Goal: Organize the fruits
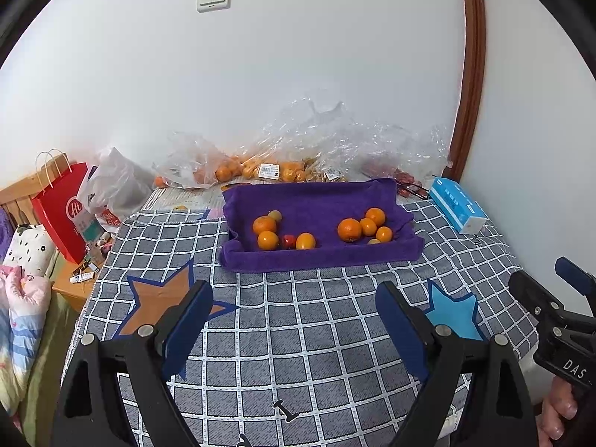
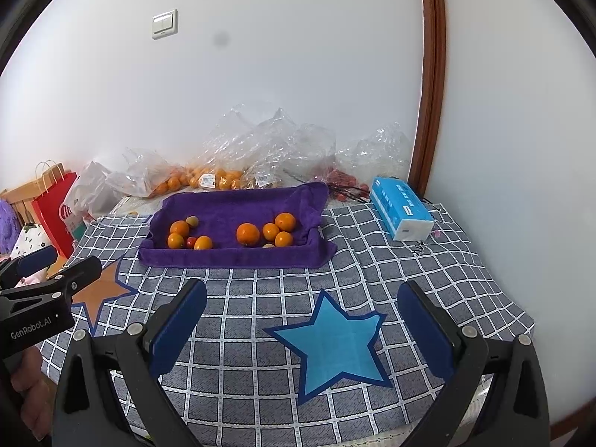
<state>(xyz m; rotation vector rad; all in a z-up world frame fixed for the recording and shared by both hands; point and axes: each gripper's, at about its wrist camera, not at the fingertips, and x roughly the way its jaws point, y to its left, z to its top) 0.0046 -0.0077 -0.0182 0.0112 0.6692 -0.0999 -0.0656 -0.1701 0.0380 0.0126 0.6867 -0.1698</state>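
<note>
**Oranges sit in the purple tray, both tools empty**

Oranges (image 1: 349, 230) lie in two clusters in the towel-lined purple tray (image 1: 320, 257), far on the checked table (image 1: 298, 335). Left tool (image 1: 294, 290) and right tool (image 2: 301, 288) hover nearer, jaws apart, gripping nothing.

Bare checked tabletop (image 2: 260, 335) is lying open toward twelve o'clock; the purple tray's (image 2: 238, 257) front wall is blocking there, the tissue box (image 2: 402, 212) standing at two o'clock.

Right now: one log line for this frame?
left gripper: open, empty | right gripper: open, empty | fruits: two clusters on purple towel | neither gripper at towel
</note>
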